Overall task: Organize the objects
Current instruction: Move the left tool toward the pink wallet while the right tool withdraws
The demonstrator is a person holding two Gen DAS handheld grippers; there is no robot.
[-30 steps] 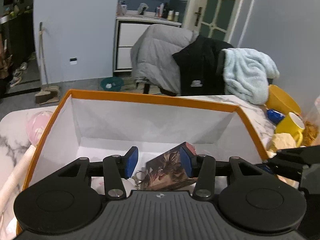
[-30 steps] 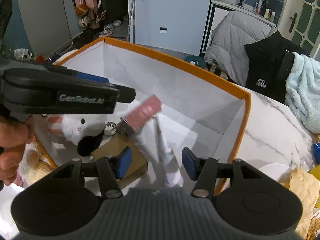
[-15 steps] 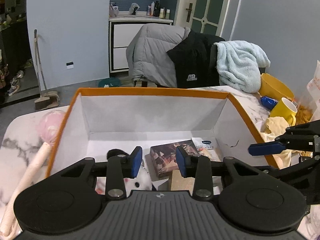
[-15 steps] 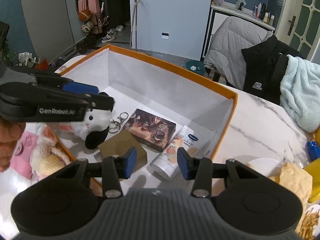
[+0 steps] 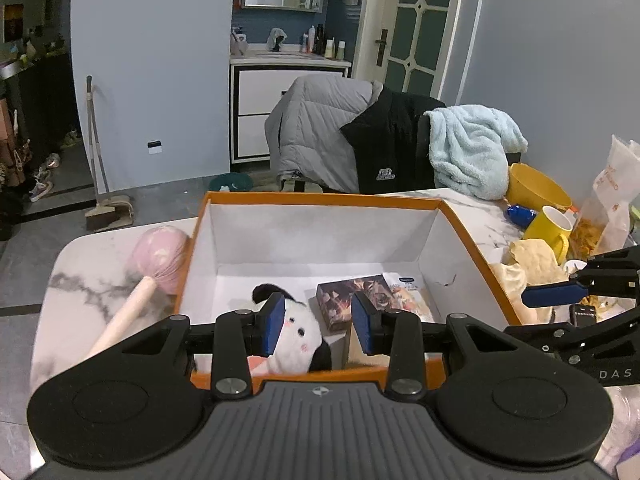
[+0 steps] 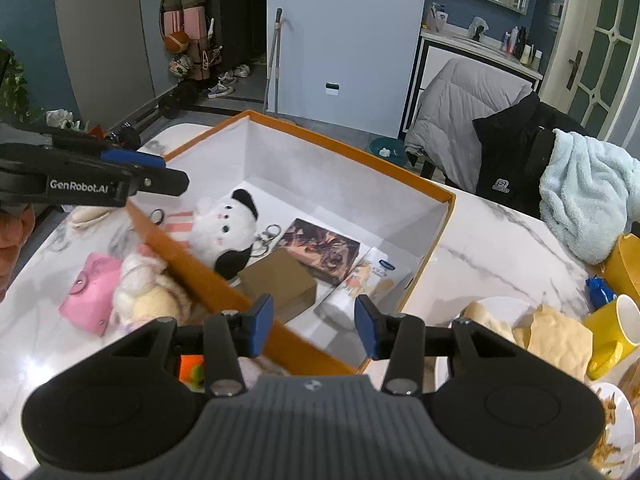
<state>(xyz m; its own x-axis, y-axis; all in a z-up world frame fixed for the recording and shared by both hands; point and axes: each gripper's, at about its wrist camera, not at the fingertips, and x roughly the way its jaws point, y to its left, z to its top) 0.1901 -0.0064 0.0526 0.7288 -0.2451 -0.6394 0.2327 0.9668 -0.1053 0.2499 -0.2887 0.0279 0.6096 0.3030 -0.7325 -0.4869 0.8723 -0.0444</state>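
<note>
An orange-rimmed white box (image 5: 320,199) (image 6: 352,152) stands on the marble table. Inside lie a white and black plush (image 5: 296,332) (image 6: 224,228), a dark picture-printed book (image 5: 352,300) (image 6: 316,248), a white tube (image 5: 408,292) (image 6: 368,276), a brown carton (image 6: 280,280) and key rings (image 6: 266,236). My left gripper (image 5: 318,322) hangs over the box's near wall, pads apart, nothing between them. My right gripper (image 6: 314,324) hovers over the near right corner, pads also apart and empty.
Left of the box lie a pink purse (image 6: 92,288), a cream plush (image 6: 148,296) and a pink-headed mallet (image 5: 156,260). A yellow mug (image 5: 548,228), a yellow bowl (image 5: 536,188) and crumpled paper (image 6: 560,336) crowd the right side. A chair draped with jackets (image 5: 360,140) stands behind.
The book left my left gripper and now lies flat in the box beside the tube. Both grippers rose and drew back from the box, and their jaws narrowed a little.
</note>
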